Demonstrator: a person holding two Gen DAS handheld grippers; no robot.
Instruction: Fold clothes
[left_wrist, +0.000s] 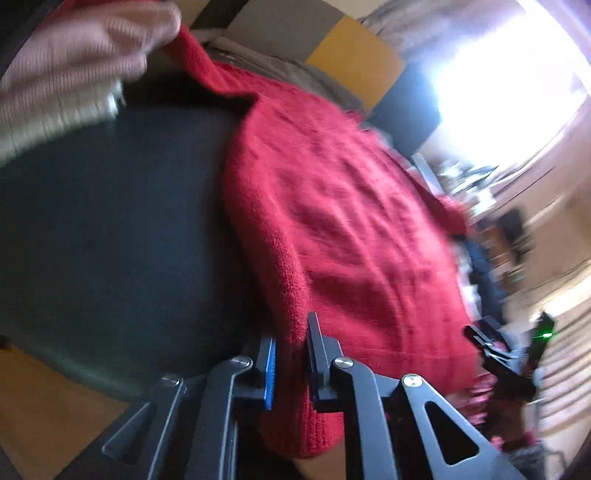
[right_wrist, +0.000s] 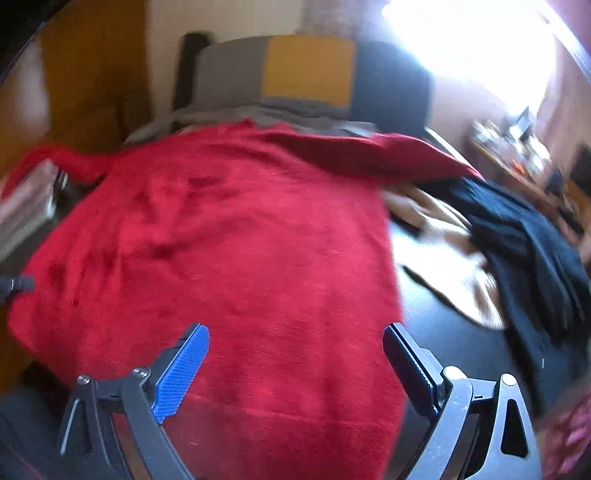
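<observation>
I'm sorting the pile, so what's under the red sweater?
The red sweater lies on a dark table, its far edge over grey fabric. Anything else beneath it is covered.

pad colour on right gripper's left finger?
Blue, textured pad on the right gripper; the other finger's pad looks black. Clearest in the right wrist view.

Red sweater (left_wrist: 351, 221): lower hem cut off by frame edge. Shelf clutter (right_wrist: 517, 147): motion-blurred, unidentifiable. Pale cloth (right_wrist: 443, 251) partly under dark garment (right_wrist: 528, 251).
</observation>
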